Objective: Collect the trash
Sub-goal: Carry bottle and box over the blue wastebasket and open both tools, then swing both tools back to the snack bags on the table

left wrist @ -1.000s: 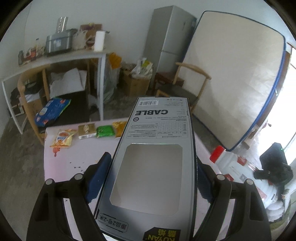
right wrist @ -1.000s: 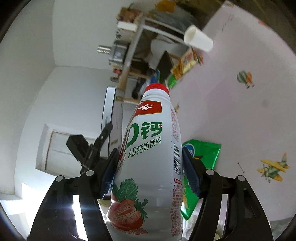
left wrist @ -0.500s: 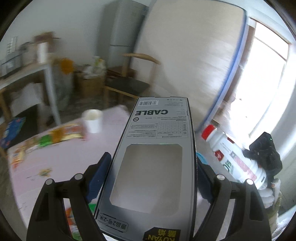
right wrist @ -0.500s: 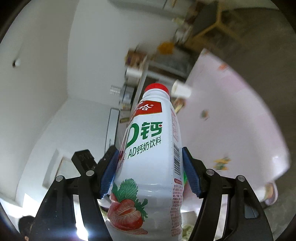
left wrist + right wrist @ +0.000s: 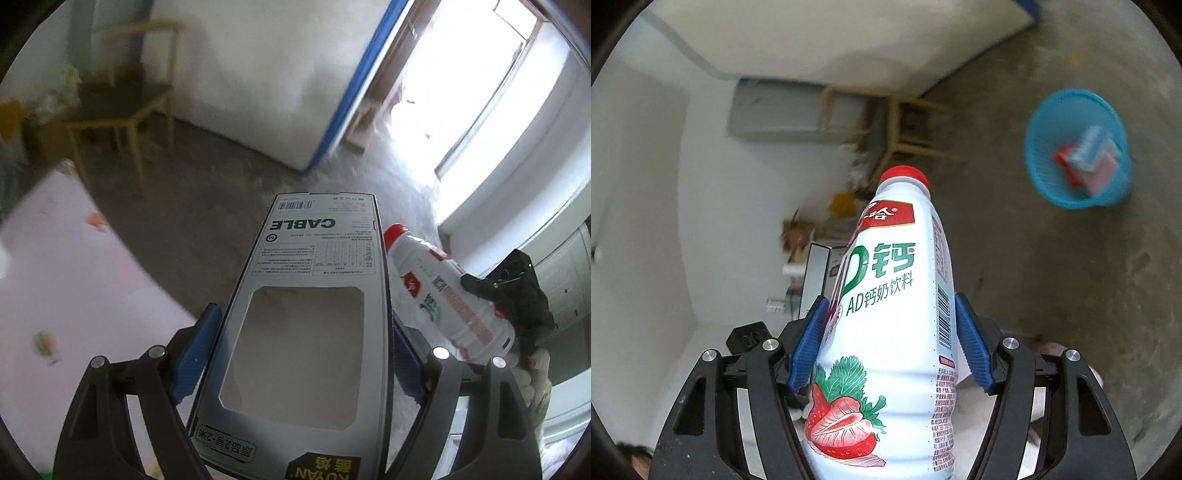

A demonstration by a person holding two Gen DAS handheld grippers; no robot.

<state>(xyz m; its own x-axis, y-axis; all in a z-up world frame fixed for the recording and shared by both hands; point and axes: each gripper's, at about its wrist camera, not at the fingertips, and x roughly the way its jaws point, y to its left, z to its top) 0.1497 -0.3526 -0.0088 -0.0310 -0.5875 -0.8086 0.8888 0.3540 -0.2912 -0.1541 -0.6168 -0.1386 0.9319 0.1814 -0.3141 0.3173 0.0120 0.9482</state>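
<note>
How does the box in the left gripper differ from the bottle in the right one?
The cable box is flat, grey card with a cut-out window; the bottle is rounded white plastic. The box is printed with "CABLE" and a barcode; the bottle has a red cap and a strawberry picture. Both are clamped between blue-padded fingers, long axis pointing forward.

Cable box (image 5: 310, 325) bottom edge cut off by frame; it hides the blue pads' (image 5: 195, 350) inner faces. Bottle (image 5: 894, 332) base out of frame. Blue basket (image 5: 1049, 147) contents blurred, unidentifiable. Chair (image 5: 122, 110) motion-blurred.
</note>
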